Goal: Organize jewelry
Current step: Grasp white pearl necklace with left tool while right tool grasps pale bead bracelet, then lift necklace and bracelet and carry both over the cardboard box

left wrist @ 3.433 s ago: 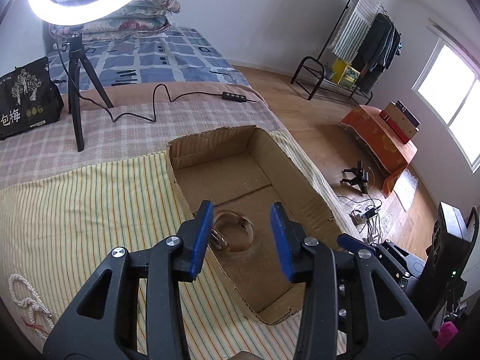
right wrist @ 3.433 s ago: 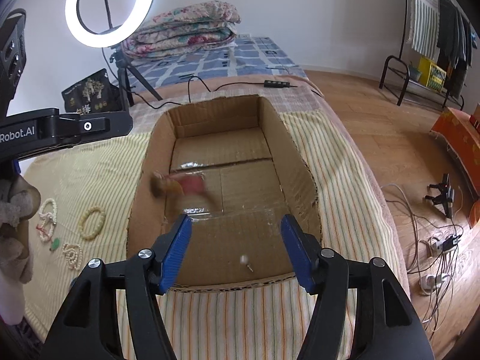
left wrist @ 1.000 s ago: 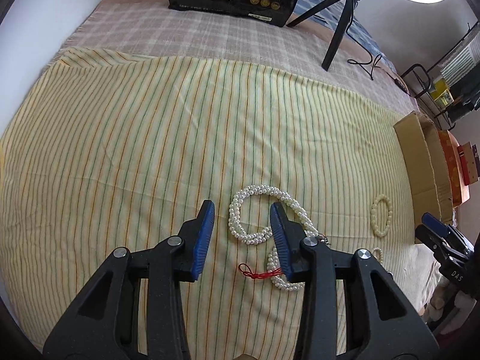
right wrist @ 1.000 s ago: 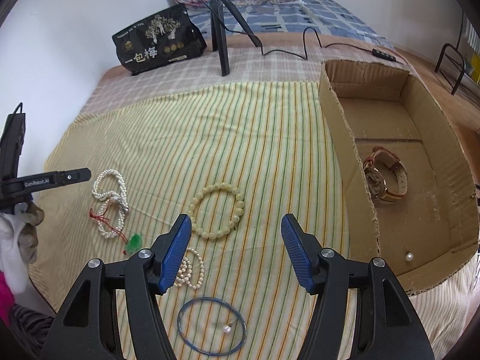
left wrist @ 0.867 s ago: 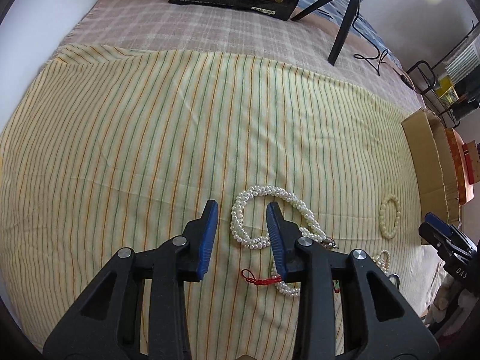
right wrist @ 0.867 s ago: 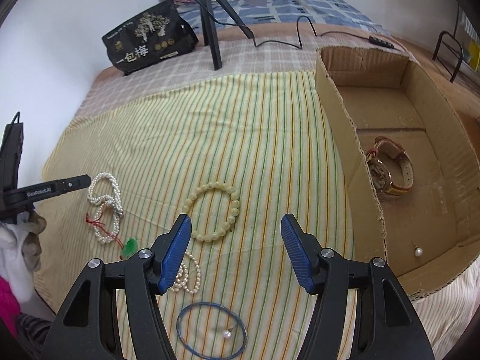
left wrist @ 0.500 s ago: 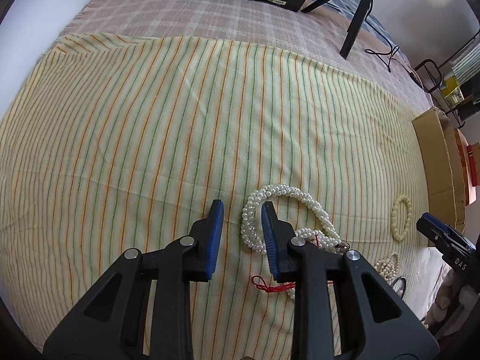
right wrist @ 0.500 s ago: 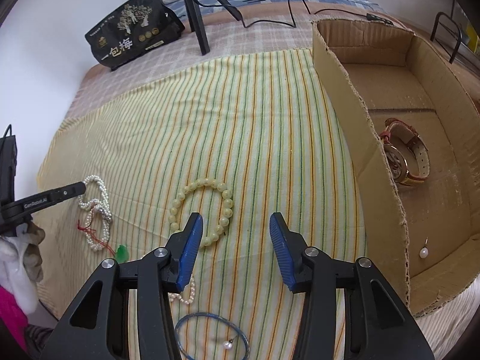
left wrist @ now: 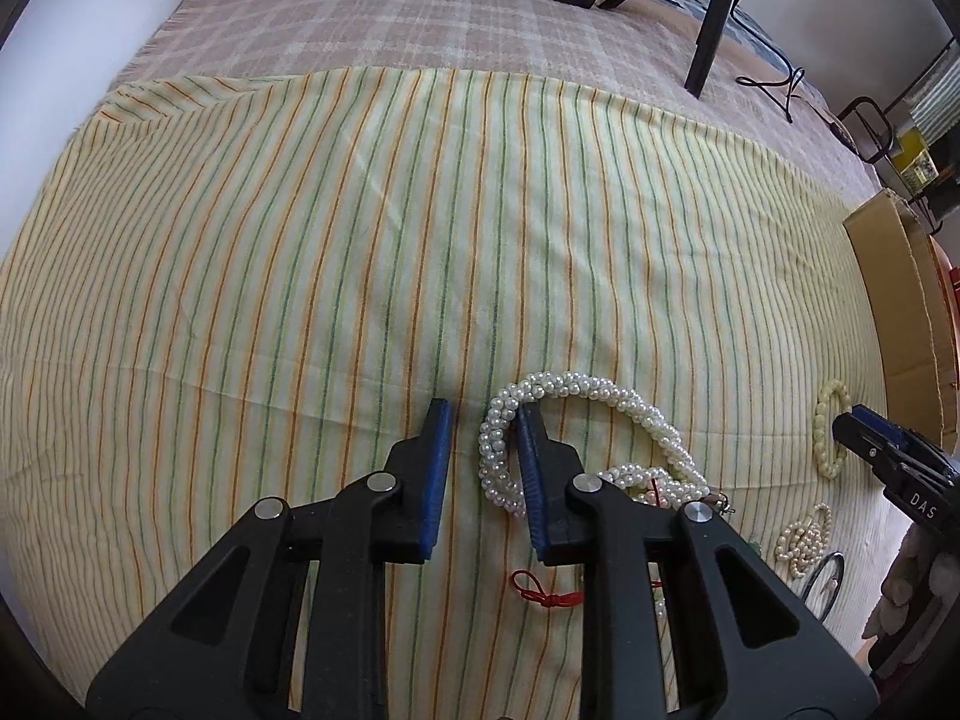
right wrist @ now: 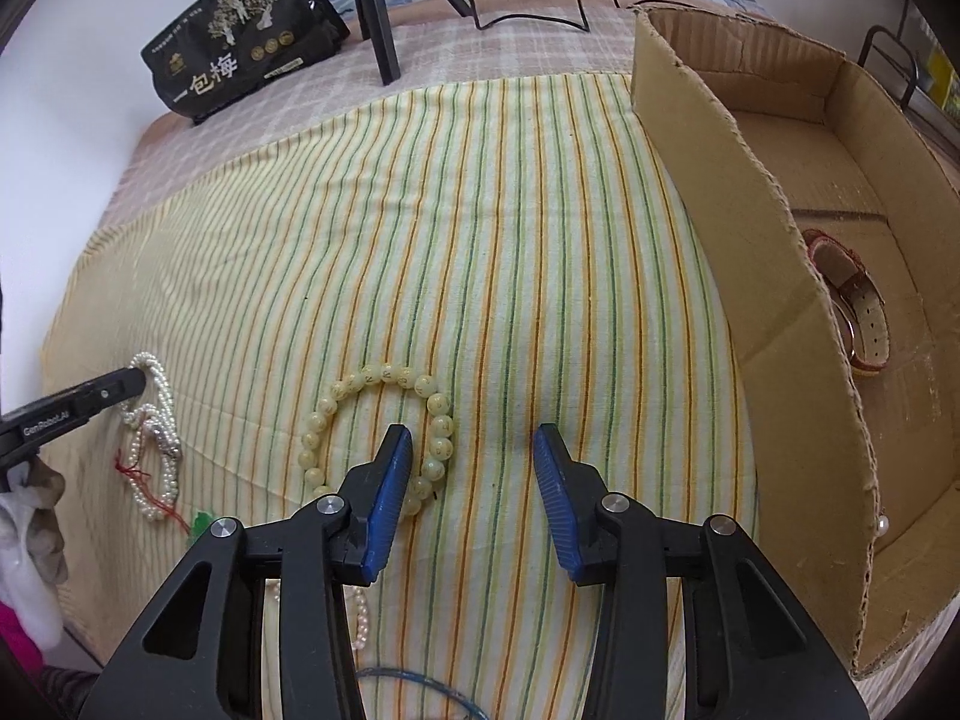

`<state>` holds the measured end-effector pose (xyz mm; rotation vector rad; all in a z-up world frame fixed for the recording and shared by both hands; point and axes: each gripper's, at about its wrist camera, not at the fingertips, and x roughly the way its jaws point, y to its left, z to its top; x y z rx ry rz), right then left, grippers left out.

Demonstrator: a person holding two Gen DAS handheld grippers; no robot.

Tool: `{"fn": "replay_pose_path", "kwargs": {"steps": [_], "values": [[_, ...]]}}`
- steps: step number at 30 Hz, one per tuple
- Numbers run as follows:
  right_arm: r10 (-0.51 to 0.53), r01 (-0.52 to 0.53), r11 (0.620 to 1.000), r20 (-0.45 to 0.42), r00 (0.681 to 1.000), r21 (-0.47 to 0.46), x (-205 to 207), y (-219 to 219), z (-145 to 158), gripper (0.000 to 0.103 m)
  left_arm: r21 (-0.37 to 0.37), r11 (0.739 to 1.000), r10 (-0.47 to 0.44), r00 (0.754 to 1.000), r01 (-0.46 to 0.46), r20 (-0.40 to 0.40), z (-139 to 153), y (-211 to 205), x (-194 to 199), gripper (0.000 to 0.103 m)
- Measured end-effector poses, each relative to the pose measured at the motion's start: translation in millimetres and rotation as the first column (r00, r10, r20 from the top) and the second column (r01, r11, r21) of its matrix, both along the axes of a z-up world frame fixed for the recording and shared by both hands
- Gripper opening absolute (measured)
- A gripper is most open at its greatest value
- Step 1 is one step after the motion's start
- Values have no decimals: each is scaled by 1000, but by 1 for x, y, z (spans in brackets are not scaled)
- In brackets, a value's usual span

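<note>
A white pearl necklace (left wrist: 591, 396) with a red cord lies on the striped cloth (left wrist: 360, 240). My left gripper (left wrist: 483, 420) is open and low over the cloth, its right finger inside the necklace's near loop, the loop's left strand between the fingers. The necklace also shows in the right wrist view (right wrist: 157, 420). My right gripper (right wrist: 471, 441) is open over the cloth; its left finger lies over a pale yellow bead bracelet (right wrist: 384, 420), most of the ring to its left. A cardboard box (right wrist: 738, 210) on the right holds a watch (right wrist: 858, 312) and a pearl (right wrist: 882, 523).
A small pearl bracelet (left wrist: 804, 534) and a blue ring (right wrist: 420, 684) lie near the cloth's front edge. A black bag (right wrist: 240, 66) and a tripod leg (right wrist: 375, 18) stand at the back. A green bead (right wrist: 201, 521) lies by the necklace.
My left gripper has narrowed and moved down onto the necklace's near loop. My right gripper has narrowed a little and dropped toward the yellow bracelet.
</note>
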<state>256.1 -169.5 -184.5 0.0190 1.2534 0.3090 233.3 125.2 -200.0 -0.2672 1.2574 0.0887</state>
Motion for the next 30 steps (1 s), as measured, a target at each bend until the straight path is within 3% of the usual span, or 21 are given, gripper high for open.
{"fn": "replay_pose_path", "kwargs": {"steps": [5, 9, 16, 30], "values": [[27, -25, 999, 37, 999, -45, -2, 5, 0, 30, -4, 1000, 20, 1000, -20, 7, 0, 2, 0, 8], [45, -43, 998, 55, 997, -41, -5, 5, 2, 8, 0, 999, 35, 999, -35, 20, 3, 2, -2, 6], [35, -35, 999, 70, 997, -5, -10, 0, 11, 6, -24, 998, 60, 996, -59, 63, 18, 2, -10, 5], [47, -57, 997, 175, 983, 51, -26, 2, 52, 6, -126, 991, 76, 980, -53, 187, 74, -4, -24, 5]]}}
